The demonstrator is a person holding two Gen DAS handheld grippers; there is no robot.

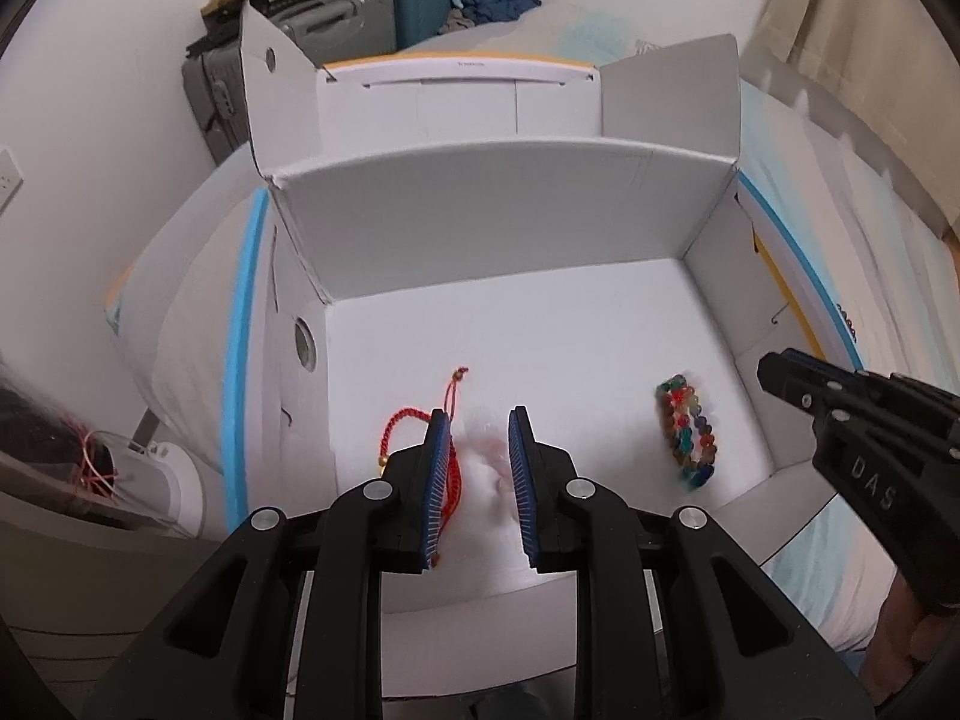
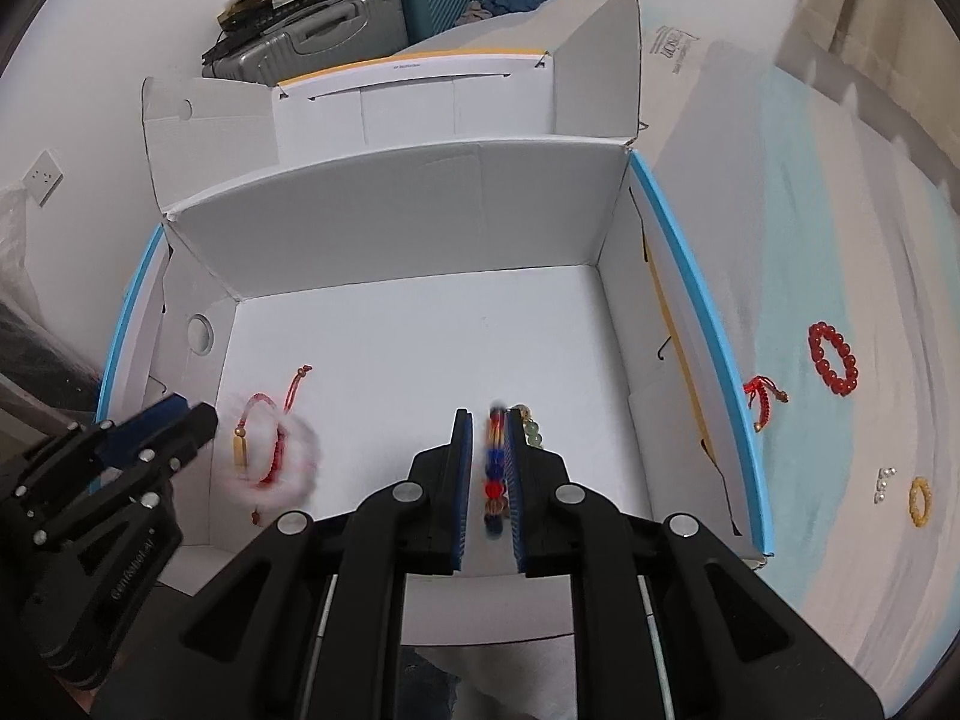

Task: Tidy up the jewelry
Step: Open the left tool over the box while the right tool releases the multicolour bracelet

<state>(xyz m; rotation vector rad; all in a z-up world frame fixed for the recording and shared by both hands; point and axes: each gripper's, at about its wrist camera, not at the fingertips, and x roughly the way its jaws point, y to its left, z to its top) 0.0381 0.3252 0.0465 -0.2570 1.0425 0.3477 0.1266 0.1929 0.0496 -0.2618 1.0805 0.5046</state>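
White box [image 2: 420,228], open, on the bed: my left tool [image 1: 480,468], jaws apart, with the red cord bracelet [image 1: 414,426] and some white fluff by its left pad, blurred, so I cannot tell whether it grips; my right tool [image 2: 489,468], nearly closed, with the multicolour bead bracelet [image 2: 495,468] blurred between its pads. Two items at the box, judged nearly deposited. Outstanding on the bedsheet [image 2: 840,240]: red bead bracelet [image 2: 833,359], red cord piece [image 2: 762,393], amber ring [image 2: 920,501], small pearl item [image 2: 883,483].
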